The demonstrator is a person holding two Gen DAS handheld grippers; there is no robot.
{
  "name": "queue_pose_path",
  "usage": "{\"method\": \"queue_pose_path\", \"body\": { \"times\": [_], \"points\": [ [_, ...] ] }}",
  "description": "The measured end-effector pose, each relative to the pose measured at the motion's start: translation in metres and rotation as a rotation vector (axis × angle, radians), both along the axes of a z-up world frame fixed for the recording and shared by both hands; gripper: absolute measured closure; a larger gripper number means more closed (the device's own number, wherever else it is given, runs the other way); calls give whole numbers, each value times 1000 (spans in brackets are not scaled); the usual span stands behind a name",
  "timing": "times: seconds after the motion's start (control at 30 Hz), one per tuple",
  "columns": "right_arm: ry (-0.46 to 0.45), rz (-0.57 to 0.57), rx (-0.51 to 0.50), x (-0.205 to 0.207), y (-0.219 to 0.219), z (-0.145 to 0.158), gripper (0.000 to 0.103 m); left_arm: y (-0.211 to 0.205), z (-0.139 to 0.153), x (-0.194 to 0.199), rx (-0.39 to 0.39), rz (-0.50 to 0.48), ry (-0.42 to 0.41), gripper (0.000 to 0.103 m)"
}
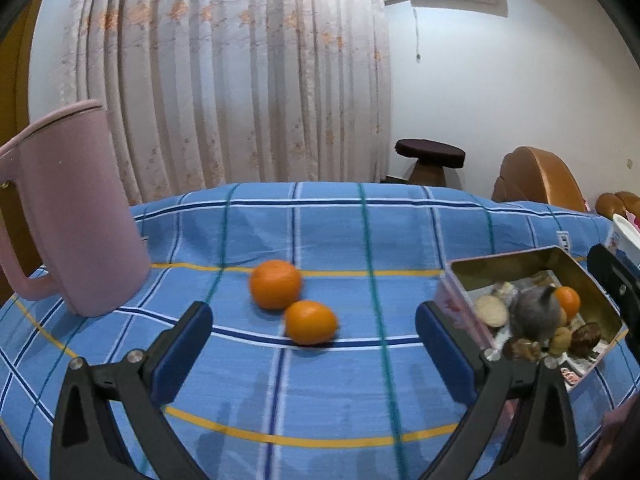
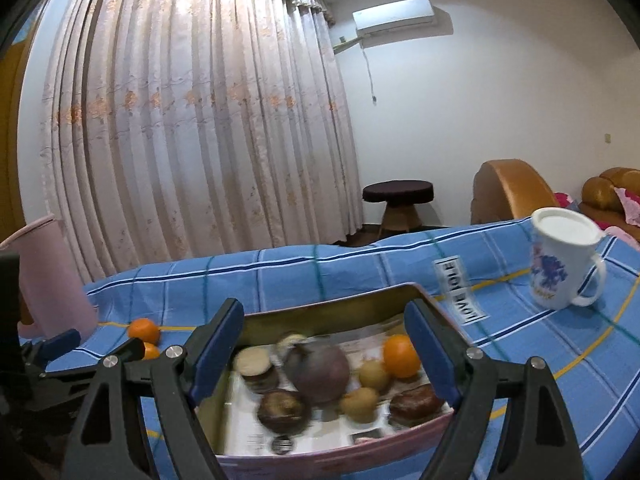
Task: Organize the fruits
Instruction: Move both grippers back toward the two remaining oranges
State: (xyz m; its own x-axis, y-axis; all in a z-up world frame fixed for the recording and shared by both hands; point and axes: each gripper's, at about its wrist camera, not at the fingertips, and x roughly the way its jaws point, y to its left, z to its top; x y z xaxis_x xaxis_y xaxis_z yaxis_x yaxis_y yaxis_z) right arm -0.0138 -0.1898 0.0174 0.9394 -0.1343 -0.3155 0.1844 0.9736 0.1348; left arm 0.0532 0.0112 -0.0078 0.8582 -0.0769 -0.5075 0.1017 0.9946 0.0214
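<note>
Both claws spread, empty, over blue plaid cloth (image 1: 328, 240); curtain (image 1: 224, 80) behind, stool (image 2: 398, 192) rt.

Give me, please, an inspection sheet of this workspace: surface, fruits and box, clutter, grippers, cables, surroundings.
Surface: blue checked cloth over the table.
Job's things: two oranges lie on the cloth; the open tin box holds one orange, a purple fruit and small brown pieces.
Clutter: pink jug at left; white mug at right.
Grippers: left gripper open, empty; right gripper open above the box, empty.
Cables: one hangs below the air conditioner.
Surroundings: curtain, stool, sofa.
</note>
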Motion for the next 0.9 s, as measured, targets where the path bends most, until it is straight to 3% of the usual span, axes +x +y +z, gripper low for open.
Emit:
{"method": "queue_pose_path", "body": {
  "times": [0.4,0.53,0.63,0.9],
  "points": [
    [12,76,-10,20,56,-2,19,50,-2,12,-15,69,14,0],
    [24,103,-16,28,71,-4,19,64,-2,17,23,96,6,0],
    [52,126,-32,37,83,-5,19,82,-4,26,47,151,30,0],
    [179,232,-73,72,120,-15,19,128,-10,45,13,270,91,0]
  ]
}}
